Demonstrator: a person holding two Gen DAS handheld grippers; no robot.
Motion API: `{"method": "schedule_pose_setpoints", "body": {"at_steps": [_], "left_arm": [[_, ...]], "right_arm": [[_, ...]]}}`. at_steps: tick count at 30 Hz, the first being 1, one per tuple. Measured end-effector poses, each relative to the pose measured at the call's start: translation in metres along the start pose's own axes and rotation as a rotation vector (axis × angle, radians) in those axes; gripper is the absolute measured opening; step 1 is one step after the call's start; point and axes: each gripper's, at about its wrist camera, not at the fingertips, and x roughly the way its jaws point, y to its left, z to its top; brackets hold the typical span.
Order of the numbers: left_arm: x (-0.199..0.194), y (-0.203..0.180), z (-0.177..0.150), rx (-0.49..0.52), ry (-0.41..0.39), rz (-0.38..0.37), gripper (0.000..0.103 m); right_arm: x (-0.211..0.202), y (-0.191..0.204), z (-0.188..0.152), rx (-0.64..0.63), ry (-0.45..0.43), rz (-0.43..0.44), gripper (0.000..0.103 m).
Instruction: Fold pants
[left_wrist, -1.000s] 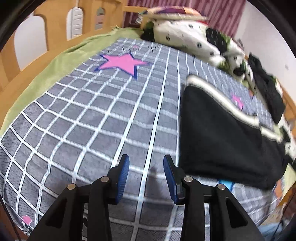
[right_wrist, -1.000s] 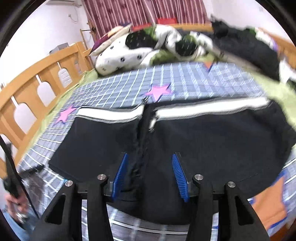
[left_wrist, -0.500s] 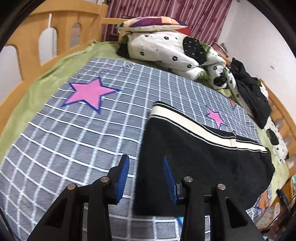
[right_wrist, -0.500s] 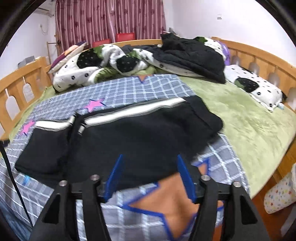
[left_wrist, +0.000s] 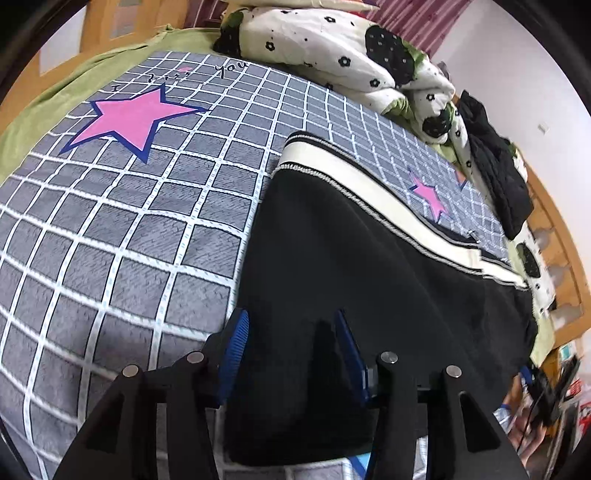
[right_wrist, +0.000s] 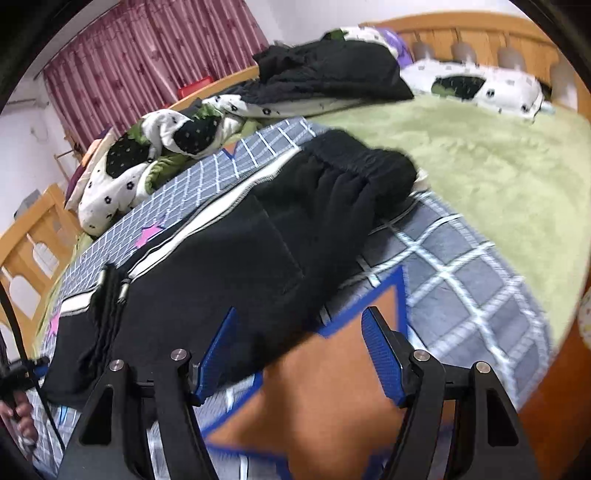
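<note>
Black pants (left_wrist: 369, 258) with a cream side stripe (left_wrist: 369, 192) lie flat across the grey checked sheet (left_wrist: 129, 240). My left gripper (left_wrist: 291, 317) hovers over their near left end. Its jaws are opening, with the black cloth lying under and between the blue pads, which do not press on it. In the right wrist view the pants (right_wrist: 221, 258) run from lower left up to the gathered waistband (right_wrist: 354, 173). My right gripper (right_wrist: 300, 314) stands open over their near edge and an orange star (right_wrist: 332, 387) on the sheet, with nothing held.
A rumpled white quilt with black flowers (left_wrist: 332, 44) and a heap of black clothes (right_wrist: 332, 70) lie at the far side. A green blanket (right_wrist: 480, 147) covers the right part of the bed. Wooden rails (right_wrist: 33, 236) border it. A person's hand (right_wrist: 18, 417) shows lower left.
My left gripper has moved right, from the bare sheet to over the pants' end, and its jaws have widened. My right gripper has swung right along the pants, rolled, and opened wider.
</note>
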Motion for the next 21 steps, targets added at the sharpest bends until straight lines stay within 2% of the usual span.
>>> {"method": "schedule_pose_setpoints", "body": {"at_steps": [3, 6, 10, 11, 12, 13, 14, 17, 21], "left_arm": [[0.012, -0.001, 0.005, 0.023, 0.022, -0.018, 0.047], [0.026, -0.001, 0.014, 0.052, 0.051, -0.030, 0.048], [0.033, 0.009, 0.021, -0.023, 0.058, -0.078, 0.047], [0.033, 0.011, 0.021, -0.041, 0.053, -0.080, 0.040], [0.030, 0.011, 0.021, -0.048, 0.042, -0.065, 0.022], [0.028, 0.011, 0.021, -0.047, 0.034, -0.073, 0.014], [0.020, 0.008, 0.021, -0.045, 0.012, -0.086, 0.013], [-0.005, -0.005, 0.026, -0.030, -0.042, -0.106, 0.012], [-0.040, -0.022, 0.047, 0.017, -0.112, -0.136, 0.010]], "right_arm": [[0.030, -0.005, 0.012, 0.024, 0.013, -0.029, 0.068], [0.047, -0.001, 0.033, 0.004, 0.000, -0.014, 0.068], [0.074, 0.003, 0.062, 0.013, 0.063, -0.023, 0.068], [0.079, 0.005, 0.067, 0.023, 0.071, -0.033, 0.061], [0.081, 0.008, 0.071, 0.016, 0.067, -0.057, 0.051], [0.078, 0.013, 0.074, -0.007, 0.049, -0.098, 0.022], [0.071, 0.018, 0.078, -0.032, 0.024, -0.107, 0.016], [0.031, 0.033, 0.090, -0.017, -0.083, -0.021, 0.013], [-0.007, 0.084, 0.103, -0.125, -0.163, -0.014, 0.012]]}}
